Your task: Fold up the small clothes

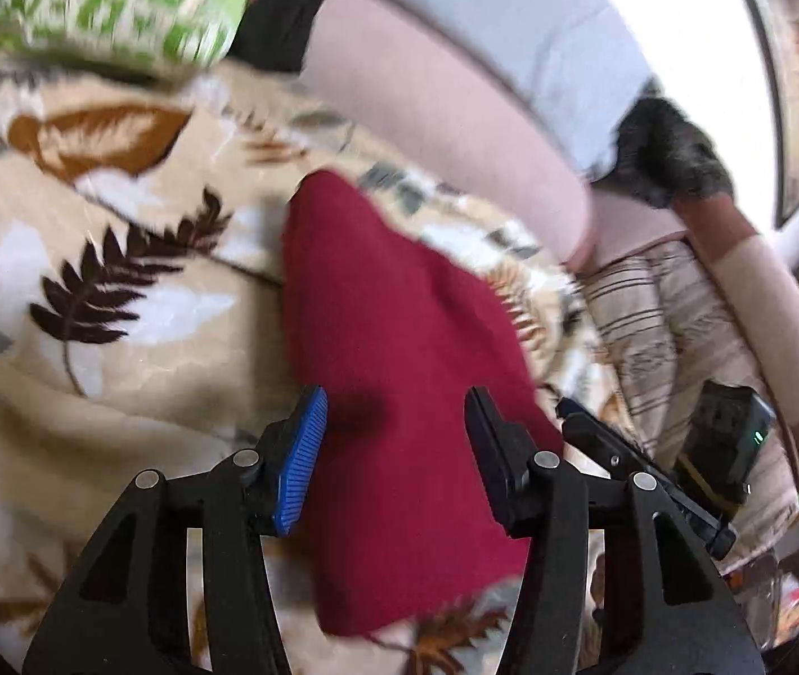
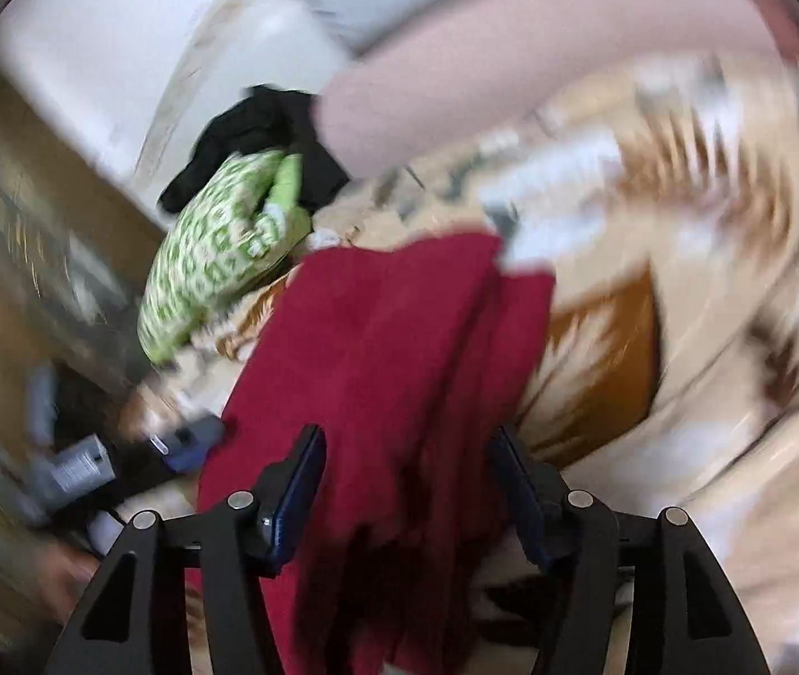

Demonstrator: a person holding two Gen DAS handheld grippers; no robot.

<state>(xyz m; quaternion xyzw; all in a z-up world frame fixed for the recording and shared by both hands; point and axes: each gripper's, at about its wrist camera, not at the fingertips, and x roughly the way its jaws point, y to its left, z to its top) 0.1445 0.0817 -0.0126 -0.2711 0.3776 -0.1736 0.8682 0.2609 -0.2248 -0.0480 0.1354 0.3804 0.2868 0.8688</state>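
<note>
A dark red garment [image 1: 394,349] lies folded lengthwise on a leaf-patterned blanket [image 1: 118,281]. My left gripper [image 1: 396,422] is open, its blue-padded fingers [image 1: 301,467] spread above the near part of the red cloth. In the right wrist view, which is blurred, the same red garment [image 2: 388,371] lies in layered folds. My right gripper [image 2: 408,467] is open, its jaws standing apart over the garment's near end. The other gripper shows at the right in the left wrist view [image 1: 641,467] and at the left in the right wrist view [image 2: 185,444].
A green-and-white patterned garment [image 2: 219,247] and a black garment [image 2: 264,135] lie at the blanket's far side. A pink bolster cushion [image 1: 439,112] and a light grey pillow [image 1: 529,39] run along the back. A striped cloth [image 1: 664,326] lies at the right.
</note>
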